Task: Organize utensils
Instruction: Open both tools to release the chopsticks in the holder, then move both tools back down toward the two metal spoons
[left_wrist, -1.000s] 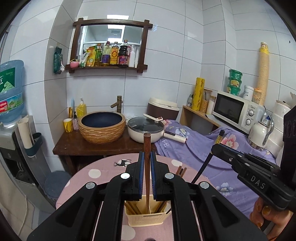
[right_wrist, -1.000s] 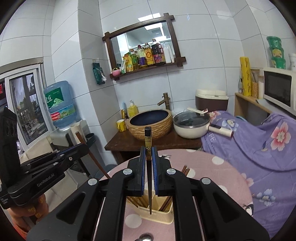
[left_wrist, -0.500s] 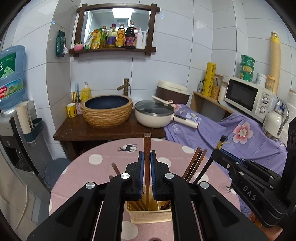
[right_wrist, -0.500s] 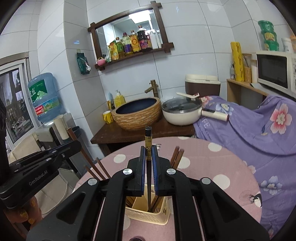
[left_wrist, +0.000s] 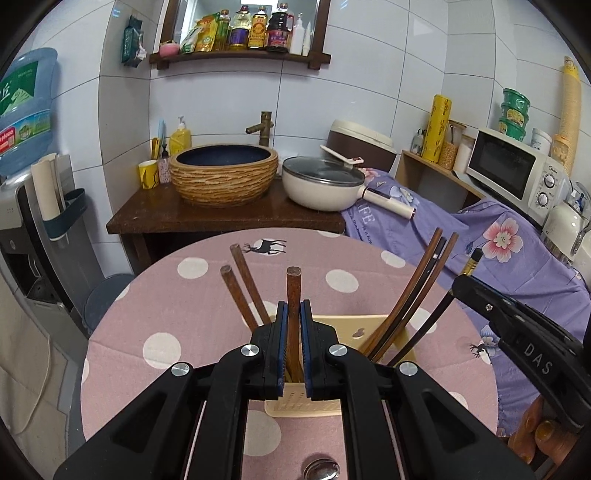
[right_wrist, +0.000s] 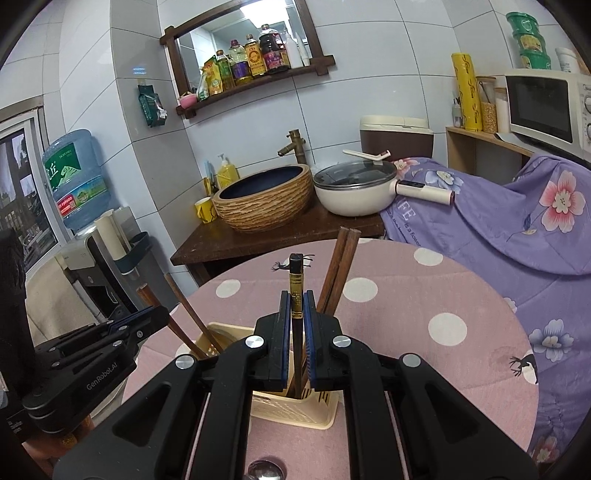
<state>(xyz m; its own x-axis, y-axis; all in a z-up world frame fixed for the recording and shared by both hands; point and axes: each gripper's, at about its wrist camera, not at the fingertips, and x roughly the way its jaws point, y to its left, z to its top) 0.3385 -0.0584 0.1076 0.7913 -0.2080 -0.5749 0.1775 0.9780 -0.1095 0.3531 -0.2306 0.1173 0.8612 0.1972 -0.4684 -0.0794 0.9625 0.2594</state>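
Tiled kitchen corner, pink dotted table (left_wrist: 207, 325). Both grippers have dropped toward the cream holder (left_wrist: 332, 323) since a second ago. Left gripper (left_wrist: 294, 334) pinches a brown chopstick (left_wrist: 294, 291); right gripper (right_wrist: 296, 332) pinches a black chopstick (right_wrist: 296, 284). Lower ends now reach into the holder among other chopsticks (left_wrist: 410, 295). Release looks near.

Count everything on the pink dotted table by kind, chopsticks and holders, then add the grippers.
chopsticks: 7 visible
utensil holder: 1
grippers: 2, the left gripper and the right gripper, each clamping one chopstick
Total: 10
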